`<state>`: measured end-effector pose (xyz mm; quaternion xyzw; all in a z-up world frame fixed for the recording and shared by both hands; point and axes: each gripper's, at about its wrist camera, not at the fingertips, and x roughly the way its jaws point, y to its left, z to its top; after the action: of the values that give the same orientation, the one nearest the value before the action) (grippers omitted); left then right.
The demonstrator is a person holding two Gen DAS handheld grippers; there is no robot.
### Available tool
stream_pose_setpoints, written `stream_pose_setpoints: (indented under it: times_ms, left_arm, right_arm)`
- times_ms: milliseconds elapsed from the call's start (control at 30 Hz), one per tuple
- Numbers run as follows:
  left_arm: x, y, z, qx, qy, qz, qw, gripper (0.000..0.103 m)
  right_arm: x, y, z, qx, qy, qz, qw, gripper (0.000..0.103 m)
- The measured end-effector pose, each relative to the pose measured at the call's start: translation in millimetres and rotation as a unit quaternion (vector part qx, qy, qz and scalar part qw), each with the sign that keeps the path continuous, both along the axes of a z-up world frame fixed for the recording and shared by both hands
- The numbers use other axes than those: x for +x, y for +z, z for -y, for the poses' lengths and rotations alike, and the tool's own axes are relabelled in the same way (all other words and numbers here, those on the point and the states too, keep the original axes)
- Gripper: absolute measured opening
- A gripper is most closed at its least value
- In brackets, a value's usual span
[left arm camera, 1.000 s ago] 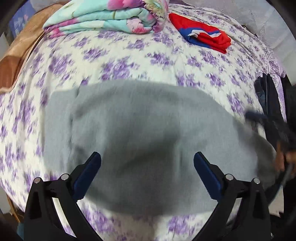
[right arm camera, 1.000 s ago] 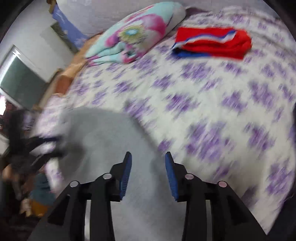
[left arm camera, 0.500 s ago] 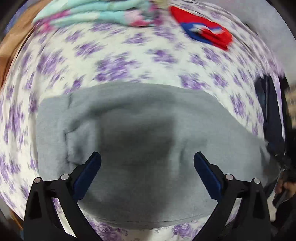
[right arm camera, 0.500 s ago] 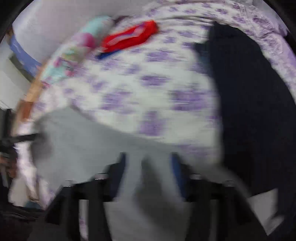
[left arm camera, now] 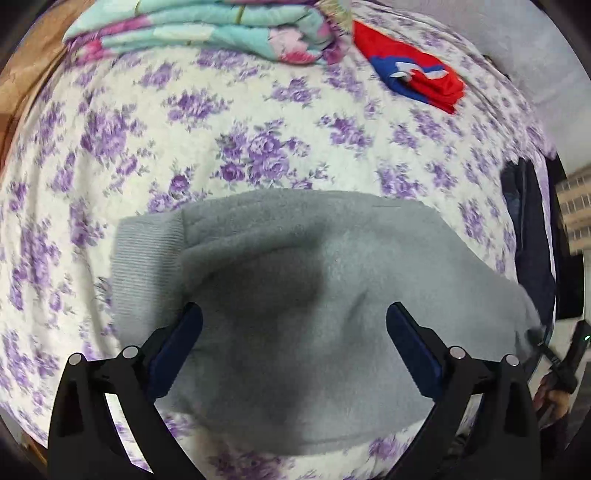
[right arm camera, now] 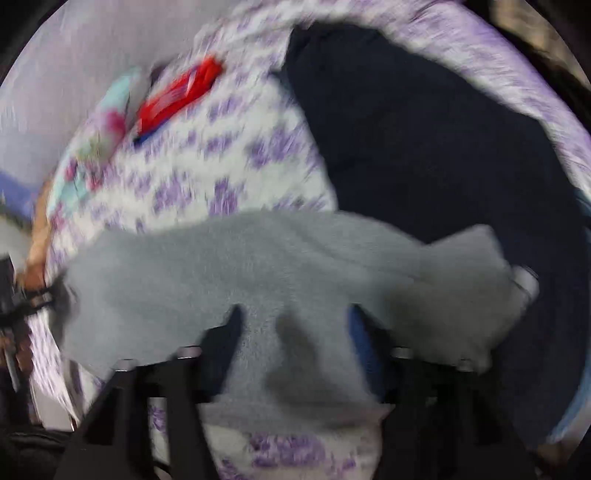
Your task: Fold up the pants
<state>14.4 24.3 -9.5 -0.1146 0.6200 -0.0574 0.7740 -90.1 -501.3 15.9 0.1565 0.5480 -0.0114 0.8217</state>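
The grey fleece pants lie folded on the flowered bed sheet, ribbed waistband at the left. My left gripper is open wide and hovers over the near part of the pants, empty. In the blurred right wrist view the same grey pants stretch across the sheet. My right gripper is open, its fingers over the near edge of the fabric, with cloth showing between them but not pinched.
A folded floral quilt and a folded red and blue garment lie at the far side of the bed. A dark navy garment covers the right part of the bed, partly under the pants' end.
The right gripper has swung to the right, opened wider and come over the pants' end by the navy garment. The left gripper has pulled back slightly; the pants look smaller.
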Motion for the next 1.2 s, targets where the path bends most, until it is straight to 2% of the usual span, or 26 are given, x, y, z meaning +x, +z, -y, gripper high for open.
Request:
stream_pose_setpoints:
  times_ms: [33,100,200,300,400,500,633,700,733,767,833,867,933,967,1033,1100,1133,1200]
  left_arm:
    - [-1.3,3.6,2.0,0.009,-0.009,0.006,0.9999,0.098]
    - [-8.5,8.2,11.9,0.022,-0.034,0.017,0.999,0.098]
    - [-16.2,5.6,32.4,0.042,-0.062,0.024,0.9969,0.098]
    - [-22.5,-3.2,50.6,0.04,-0.08,0.016,0.9959,0.098]
    - [-30.6,-20.3,59.0,0.025,-0.097,-0.013,0.9949,0.098]
    - [-37.4,-46.6,60.0,0.05,-0.102,-0.035,0.9929,0.098]
    - [-38.8,-46.0,54.3,0.036,-0.088,-0.026,0.9951,0.098]
    - [-39.1,-45.9,52.5,0.035,-0.09,-0.027,0.995,0.098]
    - [-40.0,-45.6,51.9,0.036,-0.092,-0.026,0.9948,0.098]
    - [-41.8,-45.0,51.7,0.038,-0.094,-0.023,0.9946,0.098]
    - [-44.9,-41.8,50.1,0.042,-0.094,-0.019,0.9945,0.098]
    - [-46.1,-39.3,48.5,0.041,-0.09,-0.017,0.995,0.098]
    - [-46.6,-27.2,42.5,0.027,-0.077,-0.003,0.9967,0.098]
    - [-46.3,-22.5,39.4,0.022,-0.072,0.005,0.9971,0.098]
    - [-44.6,-11.9,33.0,0.02,-0.061,0.02,0.9977,0.098]
    - [-41.8,-4.5,26.0,0.021,-0.049,0.027,0.9982,0.098]
    - [-40.5,-1.8,21.5,0.016,-0.041,0.028,0.9986,0.098]
    - [-40.8,0.5,15.4,0.011,-0.031,0.03,0.999,0.098]
  right_arm:
    - [-13.3,10.1,8.5,-0.008,-0.031,0.021,0.999,0.073]
    - [-26.1,14.6,30.5,-0.005,-0.075,0.033,0.997,0.073]
    - [-45.3,2.0,53.2,0.03,-0.139,0.01,0.99,0.073]
    - [-62.0,-1.7,56.4,0.016,-0.192,0.005,0.981,0.078]
    - [-68.4,-14.9,63.7,0.063,-0.221,0.001,0.973,0.079]
    - [-64.8,-35.1,67.9,0.095,-0.251,-0.013,0.963,0.08]
    - [-50.7,-54.6,80.3,0.14,-0.29,0.007,0.947,0.081]
    - [-46.9,-57.9,85.9,0.148,-0.314,0.013,0.938,0.076]
    - [-43.7,-55.7,84.9,0.144,-0.316,0.013,0.938,0.05]
    - [-39.1,-51.4,81.3,0.145,-0.304,0.012,0.942,0.035]
    - [-36.5,-32.2,73.0,0.127,-0.29,0.02,0.949,0.025]
    - [-35.9,-15.0,65.8,0.122,-0.274,0.035,0.953,0.024]
    - [-28.9,20.6,41.2,0.09,-0.211,0.07,0.971,0.024]
    - [-20.3,41.2,17.5,0.064,-0.15,0.086,0.983,0.024]
    - [-4.6,64.2,-25.8,0.021,-0.059,0.099,0.993,0.024]
    - [14.7,70.6,-80.2,-0.002,0.035,0.103,0.994,0.026]
    - [20.7,67.7,-97.9,0.0,0.062,0.1,0.993,0.03]
    - [36.3,44.7,-149.1,0.001,0.131,0.077,0.988,0.043]
